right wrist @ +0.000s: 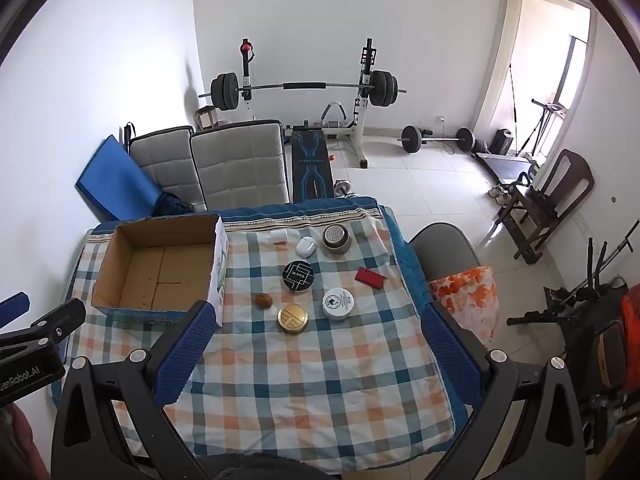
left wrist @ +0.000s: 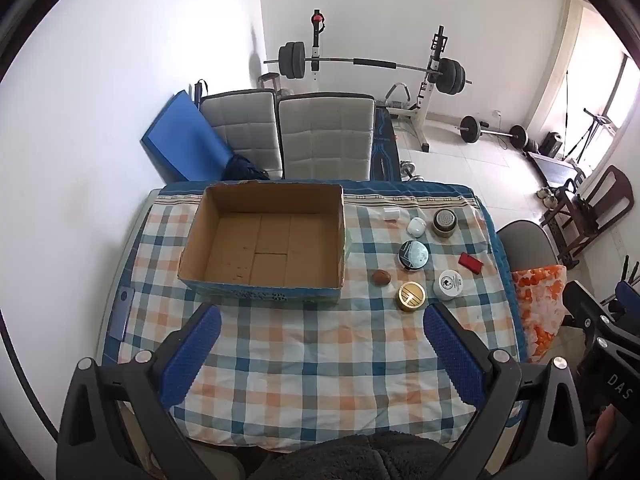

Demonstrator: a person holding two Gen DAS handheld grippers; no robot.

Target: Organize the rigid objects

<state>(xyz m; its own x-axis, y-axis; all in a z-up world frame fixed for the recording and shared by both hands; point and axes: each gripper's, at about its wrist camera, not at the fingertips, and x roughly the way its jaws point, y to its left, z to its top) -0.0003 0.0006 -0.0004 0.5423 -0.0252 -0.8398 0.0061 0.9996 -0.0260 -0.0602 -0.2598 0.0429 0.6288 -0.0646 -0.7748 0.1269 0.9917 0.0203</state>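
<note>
An empty open cardboard box sits on the left of the checked tablecloth. To its right lie a gold round tin, a black round tin, a white round jar, a brown nut-like object, a white earbud case, a metal-topped jar, a red flat object and a small white cap. My left gripper and right gripper are open, empty, above the table's near side.
Two grey padded chairs and a blue mat stand behind the table. A grey chair with an orange patterned cloth stands at the table's right. A barbell rack and weights are on the floor beyond.
</note>
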